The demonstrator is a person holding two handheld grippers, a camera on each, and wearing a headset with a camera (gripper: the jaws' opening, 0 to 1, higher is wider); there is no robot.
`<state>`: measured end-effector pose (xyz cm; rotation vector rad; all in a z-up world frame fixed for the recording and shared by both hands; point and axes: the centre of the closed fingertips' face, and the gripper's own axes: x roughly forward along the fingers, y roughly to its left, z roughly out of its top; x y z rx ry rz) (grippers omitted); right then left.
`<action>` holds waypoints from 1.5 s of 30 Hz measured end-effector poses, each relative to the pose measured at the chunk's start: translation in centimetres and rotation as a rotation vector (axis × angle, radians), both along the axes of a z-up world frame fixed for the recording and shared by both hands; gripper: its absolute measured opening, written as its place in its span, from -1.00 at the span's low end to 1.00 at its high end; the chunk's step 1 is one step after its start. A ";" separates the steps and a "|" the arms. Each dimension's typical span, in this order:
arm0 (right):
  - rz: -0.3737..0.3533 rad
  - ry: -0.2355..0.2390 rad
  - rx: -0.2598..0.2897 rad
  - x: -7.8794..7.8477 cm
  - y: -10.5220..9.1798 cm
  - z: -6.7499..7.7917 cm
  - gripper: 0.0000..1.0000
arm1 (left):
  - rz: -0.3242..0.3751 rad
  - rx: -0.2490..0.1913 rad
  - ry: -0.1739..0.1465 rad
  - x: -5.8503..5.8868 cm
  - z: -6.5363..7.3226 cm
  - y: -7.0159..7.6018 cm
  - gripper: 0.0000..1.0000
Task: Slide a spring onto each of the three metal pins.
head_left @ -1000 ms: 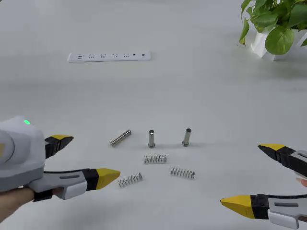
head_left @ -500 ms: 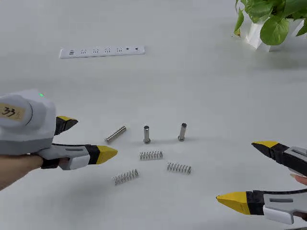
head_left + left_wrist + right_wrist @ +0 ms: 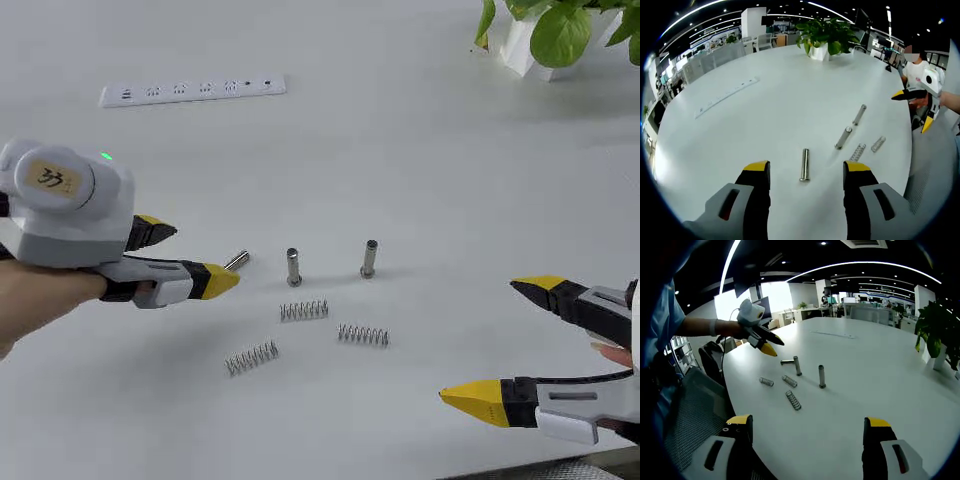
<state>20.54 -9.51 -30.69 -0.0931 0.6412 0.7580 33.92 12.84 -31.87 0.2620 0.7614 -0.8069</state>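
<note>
On the left side of the white table (image 3: 400, 150), the left gripper (image 3: 205, 256) is held in a hand with its yellow-tipped jaws spread apart and nothing clamped. A second ago it sat lower, close to the left spring (image 3: 250, 357); it has since travelled up and forward to the lying pin (image 3: 237, 261). In the head view, only one end of that pin peeks out past the lower jaw. The left gripper view sets the same pin (image 3: 804, 164) lengthwise in the gap between the two jaws, clear of both.

Far behind, a white power strip (image 3: 192, 90) lies flat. It sits higher and further left than before, as do all the parts, because the headset camera has shifted.

Moving right, the left spring lies on its side nearest the person. The middle pin (image 3: 293, 267) stands upright on its head, and the middle spring (image 3: 304, 311) lies just in front of it. The right pin (image 3: 369, 258) also stands upright, with the right spring (image 3: 362, 335) lying in front of it, slightly to the left. No spring is on any pin, and their layout matches the earlier pictures.

At the right edge, the right gripper (image 3: 479, 341) hovers well apart from the parts, its jaws wide and empty. It has barely moved relative to the springs. A potted plant (image 3: 545, 25) stands at the far right corner.
</note>
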 end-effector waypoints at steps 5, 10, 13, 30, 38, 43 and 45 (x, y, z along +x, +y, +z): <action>0.000 -0.001 0.002 0.2 -0.1 0.1 0.82 | -0.015 0.012 0.008 0.6 -0.6 -0.6 0.03; -0.003 0.005 0.003 0.3 -0.2 -0.1 0.81 | -0.029 0.026 0.024 1.1 -1.4 -1.1 -0.09; 0.000 0.015 0.003 0.2 -0.2 -0.3 0.78 | -0.042 0.043 0.030 1.1 -2.0 -1.4 -0.15; -0.018 0.045 0.010 -0.7 -0.2 -1.0 0.76 | -0.069 0.094 0.048 1.9 -3.9 -2.5 -0.51; -0.025 0.051 0.013 -0.8 -0.3 -1.1 0.75 | -0.078 0.112 0.069 1.8 -4.7 -2.8 -0.62; -0.027 0.052 0.016 -0.7 -0.4 -1.1 0.75 | -0.081 0.120 0.073 1.7 -4.9 -2.9 -0.66; -0.026 0.052 0.016 -0.7 -0.4 -1.1 0.75 | -0.080 0.118 0.078 1.7 -4.9 -3.1 -0.68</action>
